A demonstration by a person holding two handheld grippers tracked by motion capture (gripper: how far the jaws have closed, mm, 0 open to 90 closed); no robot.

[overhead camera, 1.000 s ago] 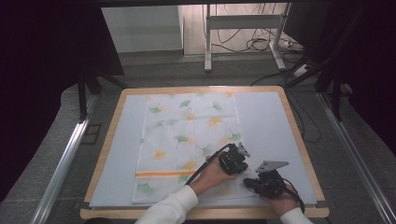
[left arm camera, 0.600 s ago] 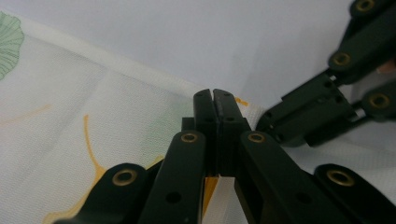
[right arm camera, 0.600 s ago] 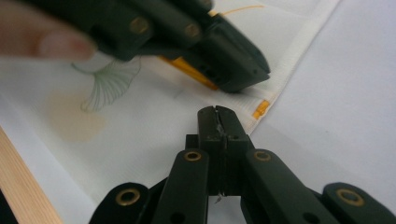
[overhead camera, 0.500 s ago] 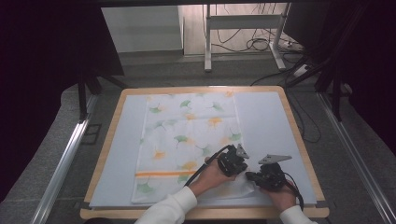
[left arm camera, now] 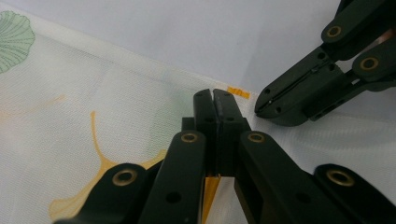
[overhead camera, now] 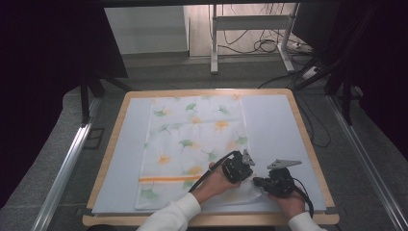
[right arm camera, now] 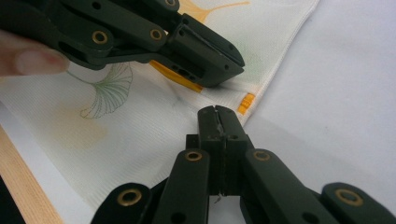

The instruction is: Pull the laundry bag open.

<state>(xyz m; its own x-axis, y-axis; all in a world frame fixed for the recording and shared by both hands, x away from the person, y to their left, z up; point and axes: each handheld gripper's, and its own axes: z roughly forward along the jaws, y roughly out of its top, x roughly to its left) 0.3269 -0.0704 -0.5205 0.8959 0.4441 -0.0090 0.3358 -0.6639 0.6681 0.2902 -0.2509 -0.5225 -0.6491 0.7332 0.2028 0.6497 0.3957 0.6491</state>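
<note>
The thin white cloth with green and orange ginkgo leaves lies flat on the counter, long axis running away from the person. Both the left claw and the right claw pinch its near right corner, jaws pressed together.

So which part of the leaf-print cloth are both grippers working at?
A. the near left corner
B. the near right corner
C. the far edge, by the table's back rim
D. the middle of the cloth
B: in the high view the left gripper and right gripper meet at the cloth's near right corner.
</note>
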